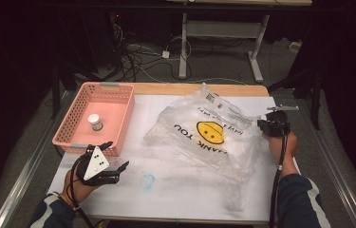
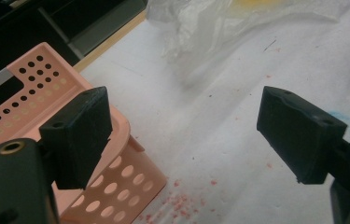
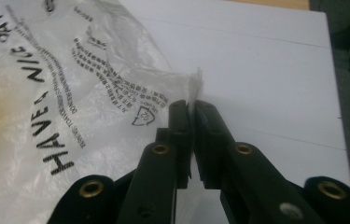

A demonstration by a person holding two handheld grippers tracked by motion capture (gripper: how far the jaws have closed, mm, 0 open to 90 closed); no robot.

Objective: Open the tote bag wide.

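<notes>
Your right gripper [image 3: 192, 109] is pinching the right edge of the clear plastic bag [image 1: 204, 130], which is lying mid-table. Your left gripper [image 1: 111, 159] is gaping wide, holding nothing, just near of the pink basket [image 1: 118, 102].

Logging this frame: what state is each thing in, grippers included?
Plastic bag: puffed up, lying on the table, one edge pinched.
Right hand-held gripper: shut on the plastic bag's edge.
Left hand-held gripper: open, holding nothing, by the basket's corner.
Pink basket: upright, holding one small jar.
Small jar: upright, lid on.
Table: white cover with a faint blue mark.
</notes>
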